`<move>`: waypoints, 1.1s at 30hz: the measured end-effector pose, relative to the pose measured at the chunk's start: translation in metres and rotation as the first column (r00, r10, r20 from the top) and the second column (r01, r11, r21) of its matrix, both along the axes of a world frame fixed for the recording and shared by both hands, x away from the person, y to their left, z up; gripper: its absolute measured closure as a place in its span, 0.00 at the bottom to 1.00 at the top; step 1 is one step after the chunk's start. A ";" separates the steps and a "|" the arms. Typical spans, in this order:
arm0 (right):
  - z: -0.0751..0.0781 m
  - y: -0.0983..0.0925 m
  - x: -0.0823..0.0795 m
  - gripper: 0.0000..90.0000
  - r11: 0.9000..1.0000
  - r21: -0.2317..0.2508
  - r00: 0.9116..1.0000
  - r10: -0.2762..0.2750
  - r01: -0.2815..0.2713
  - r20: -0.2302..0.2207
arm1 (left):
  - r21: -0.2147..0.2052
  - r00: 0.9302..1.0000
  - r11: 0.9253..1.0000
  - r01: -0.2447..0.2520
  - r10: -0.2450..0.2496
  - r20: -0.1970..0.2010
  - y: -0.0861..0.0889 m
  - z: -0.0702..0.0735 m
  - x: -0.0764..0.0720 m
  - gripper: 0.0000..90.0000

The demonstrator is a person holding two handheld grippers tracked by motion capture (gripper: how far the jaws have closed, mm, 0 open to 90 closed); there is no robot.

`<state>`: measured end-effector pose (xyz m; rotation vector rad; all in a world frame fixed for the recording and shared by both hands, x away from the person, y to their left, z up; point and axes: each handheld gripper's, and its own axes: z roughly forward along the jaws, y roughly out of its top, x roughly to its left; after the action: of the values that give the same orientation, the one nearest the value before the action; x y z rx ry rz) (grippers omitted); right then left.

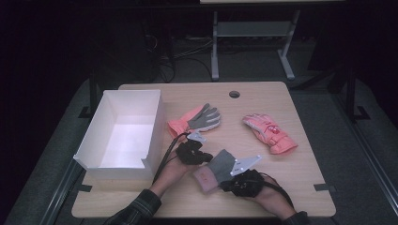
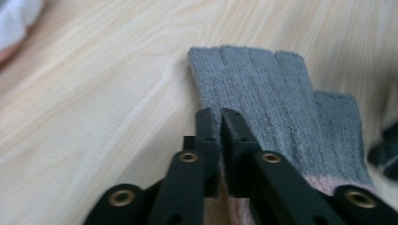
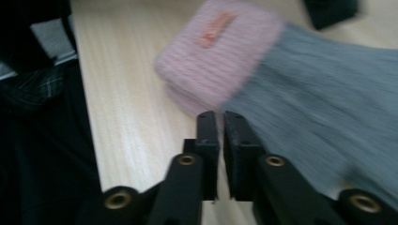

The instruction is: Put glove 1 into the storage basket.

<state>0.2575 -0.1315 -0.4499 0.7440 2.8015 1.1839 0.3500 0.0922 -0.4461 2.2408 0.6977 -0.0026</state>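
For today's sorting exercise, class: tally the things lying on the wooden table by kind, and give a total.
Grey-and-pink knitted gloves: 2, one by the grippers, one farther back
Pink padded ski glove: 1
White open cardboard box: 1
Total: 4

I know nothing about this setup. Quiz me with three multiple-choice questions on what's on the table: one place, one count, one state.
1. Where does the white box stand?
A. the table's left side
B. the table's right side
C. the floor
2. How many gloves are there?
A. two
B. three
C. five
3. The box is
A. empty
B. full of gloves
C. lidded

Answers: 1 A, the white box stands by the left edge of the table. 2 B, a grey-palmed glove, a pink padded glove and a grey and pink glove. 3 A, its bare white floor shows.
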 end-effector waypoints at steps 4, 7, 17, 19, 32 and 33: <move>0.005 -0.024 -0.002 0.70 0.994 0.009 0.993 -0.110 0.109 0.033 | -0.006 1.000 1.000 0.009 -0.009 0.008 0.005 0.007 -0.004 0.74; 0.007 -0.038 0.000 0.57 0.983 0.010 0.982 -0.184 0.183 0.048 | 0.015 0.999 0.999 0.034 -0.034 0.018 0.004 0.013 -0.012 0.58; -0.001 -0.076 0.002 0.17 0.924 -0.014 0.923 -0.381 0.382 0.044 | 0.085 0.995 0.992 0.091 -0.093 0.021 -0.018 0.005 -0.029 0.23; -0.002 -0.078 0.002 0.15 0.920 -0.008 0.918 -0.391 0.392 0.061 | 0.092 0.995 0.992 0.092 -0.095 0.021 -0.020 0.002 -0.030 0.20; -0.003 -0.075 0.003 0.15 0.912 -0.004 0.908 -0.408 0.411 0.097 | 0.120 0.994 0.987 0.109 -0.111 0.003 -0.027 -0.012 -0.031 0.23; -0.003 -0.075 0.003 0.15 0.912 -0.004 0.908 -0.408 0.411 0.097 | 0.120 0.994 0.987 0.109 -0.111 0.003 -0.027 -0.012 -0.031 0.24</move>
<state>0.2605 -0.2069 -0.4531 1.1677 2.4074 1.0703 0.3194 0.0656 -0.4585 2.3900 0.5816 -0.0043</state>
